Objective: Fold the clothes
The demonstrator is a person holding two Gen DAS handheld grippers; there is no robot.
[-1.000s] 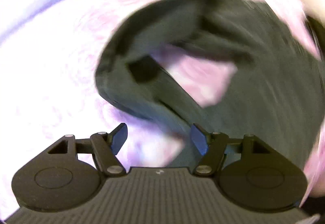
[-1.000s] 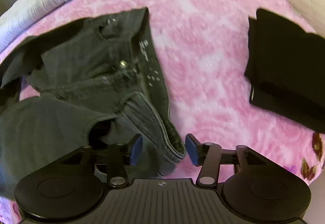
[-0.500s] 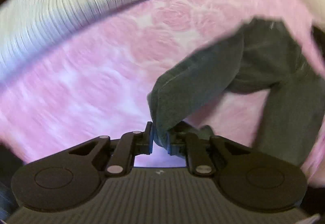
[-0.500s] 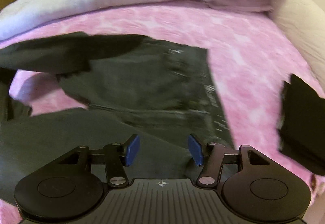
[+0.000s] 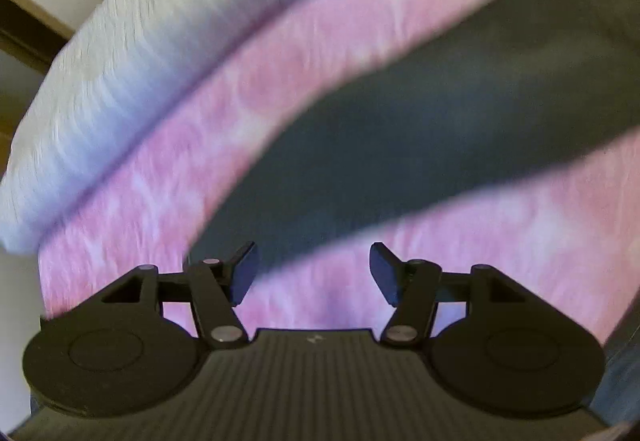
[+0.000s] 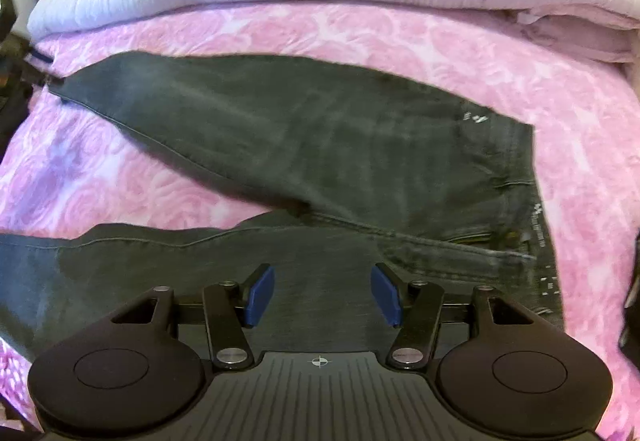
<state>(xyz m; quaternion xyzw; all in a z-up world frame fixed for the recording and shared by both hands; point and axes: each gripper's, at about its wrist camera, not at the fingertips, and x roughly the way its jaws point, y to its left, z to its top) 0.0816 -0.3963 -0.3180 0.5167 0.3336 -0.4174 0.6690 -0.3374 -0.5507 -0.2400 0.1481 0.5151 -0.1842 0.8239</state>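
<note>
Left tongs [image 5: 312, 273], clamped on a trouser leg half a second ago, now gape empty. Right tongs [image 6: 322, 295] wide open, empty, over the grey jeans [image 6: 320, 145] spread across the frame's middle on the pink bed [image 6: 400, 33].

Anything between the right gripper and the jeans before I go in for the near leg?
Nothing visible. The right gripper, fingers open, hangs directly over the near leg of the jeans, which lie spread on the pink blanket.
</note>
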